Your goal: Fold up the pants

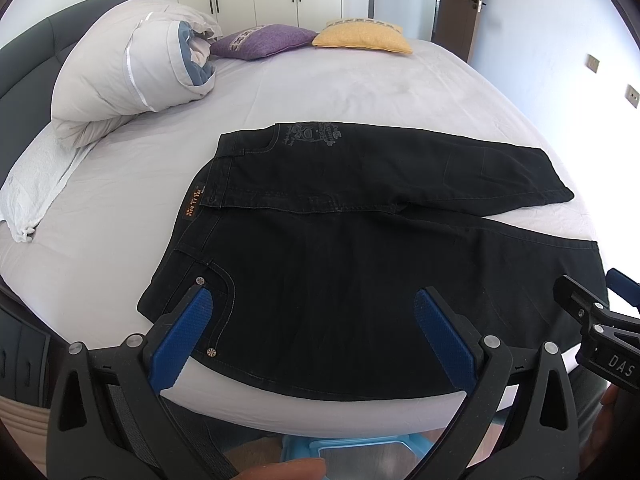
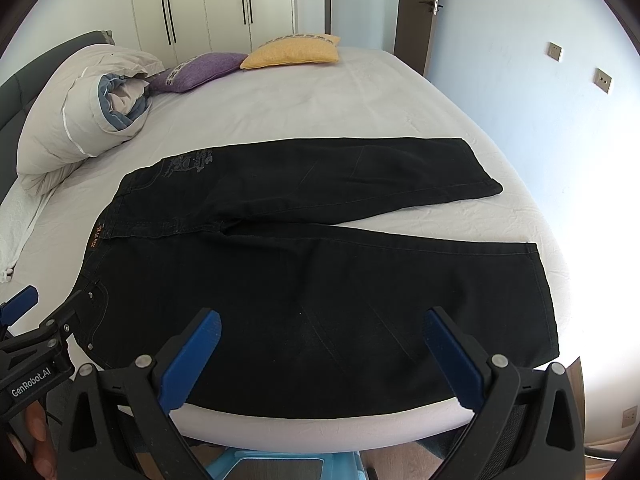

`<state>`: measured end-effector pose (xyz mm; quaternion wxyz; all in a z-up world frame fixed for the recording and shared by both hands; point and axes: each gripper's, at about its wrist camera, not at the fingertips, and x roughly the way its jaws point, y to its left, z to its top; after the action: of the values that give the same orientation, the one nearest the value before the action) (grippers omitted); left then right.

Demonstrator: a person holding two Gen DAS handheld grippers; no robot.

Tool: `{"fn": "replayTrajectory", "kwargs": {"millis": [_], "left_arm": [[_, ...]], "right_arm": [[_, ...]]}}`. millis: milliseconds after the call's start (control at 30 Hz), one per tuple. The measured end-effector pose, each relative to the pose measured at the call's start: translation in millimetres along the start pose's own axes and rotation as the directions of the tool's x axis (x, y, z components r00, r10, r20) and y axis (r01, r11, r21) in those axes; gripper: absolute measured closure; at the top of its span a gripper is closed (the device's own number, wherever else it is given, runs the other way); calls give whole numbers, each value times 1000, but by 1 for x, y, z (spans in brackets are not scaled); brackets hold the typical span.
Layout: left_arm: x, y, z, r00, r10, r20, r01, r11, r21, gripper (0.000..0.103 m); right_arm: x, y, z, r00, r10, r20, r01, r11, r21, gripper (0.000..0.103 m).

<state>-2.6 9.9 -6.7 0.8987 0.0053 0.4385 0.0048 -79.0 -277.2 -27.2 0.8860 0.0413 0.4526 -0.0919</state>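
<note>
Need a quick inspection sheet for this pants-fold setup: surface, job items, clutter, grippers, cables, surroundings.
Surface: bed with pale sheet, lightly creased.
Job's things: black pants spread flat, waistband to the left, legs apart, near edge at the mattress edge.
Clutter: rolled duvet, purple cushion, yellow cushion, white towel, all far from the pants.
Grippers: left gripper open over the near leg; right gripper open, empty.
Cables: nothing seen.
Surroundings: wardrobe, door, blue stool below.

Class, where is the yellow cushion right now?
In both views the yellow cushion lies at the bed's far edge, right beside the purple cushion, well beyond the black pants.
</note>
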Motion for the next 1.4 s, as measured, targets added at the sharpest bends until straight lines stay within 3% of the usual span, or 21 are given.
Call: {"fn": "replayTrajectory", "kwargs": {"millis": [467, 800, 933, 1000, 1133, 1233, 1400], "left_arm": [[8, 3, -11, 1000, -15, -17, 15, 1000, -5, 0], [29, 12, 9, 998, -54, -16, 54, 998, 32, 0], [56, 23, 41, 983, -176, -48, 179, 980, 90, 0], [76, 29, 64, 959, -274, -78, 283, 950, 131, 0], [120, 40, 109, 966, -217, -143, 244, 946, 215, 0], [163, 62, 155, 959, -228, -169, 260, 943, 206, 0], [235, 72, 223, 954, -201, -221, 264, 914, 307, 0]], "right_arm": [[5, 3, -2, 1000, 4, -10, -4, 1000, -5, 0], [19, 0, 4, 997, 64, -35, -65, 997, -34, 0], [28, 1, 16, 991, 130, -38, -133, 987, -90, 0], [34, -2, 27, 985, 169, -42, -173, 979, -111, 0], [46, -10, 47, 964, 264, -44, -267, 953, -144, 0], [58, -15, 60, 946, 320, -57, -325, 927, -185, 1], [85, -20, 76, 917, 382, -116, -399, 885, -240, 14]]}}
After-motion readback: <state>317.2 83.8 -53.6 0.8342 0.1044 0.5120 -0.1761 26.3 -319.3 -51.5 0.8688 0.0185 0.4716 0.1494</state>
